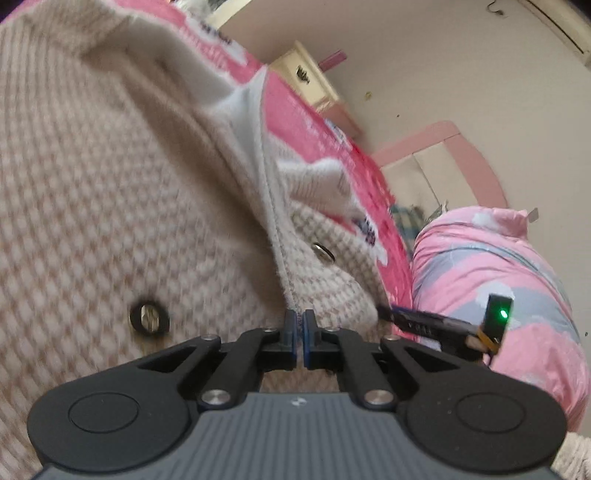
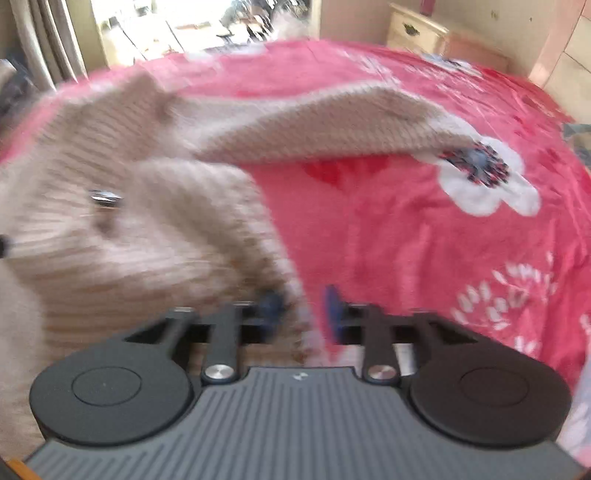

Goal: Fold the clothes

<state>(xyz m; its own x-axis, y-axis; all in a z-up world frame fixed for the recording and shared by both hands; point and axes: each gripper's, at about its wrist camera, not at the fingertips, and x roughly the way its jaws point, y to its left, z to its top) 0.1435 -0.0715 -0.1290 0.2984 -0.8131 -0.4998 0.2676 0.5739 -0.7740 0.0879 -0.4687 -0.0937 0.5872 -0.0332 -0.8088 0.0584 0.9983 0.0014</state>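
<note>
A beige waffle-knit cardigan with metal snap buttons fills the left wrist view, its white-trimmed front edge running down to my left gripper. That gripper is shut, with the edge pinched between its blue pads. In the blurred right wrist view the same cardigan lies on the left with one sleeve stretched out to the right. My right gripper stands open, and the cardigan's side edge lies loosely between its fingers. A dark device with a green light shows beside the cardigan's right side.
The cardigan rests on a red flowered bedspread. A rolled pink and grey quilt lies on the bed near the pink headboard. A cream nightstand stands by the wall. A bright window and curtain are at the far side.
</note>
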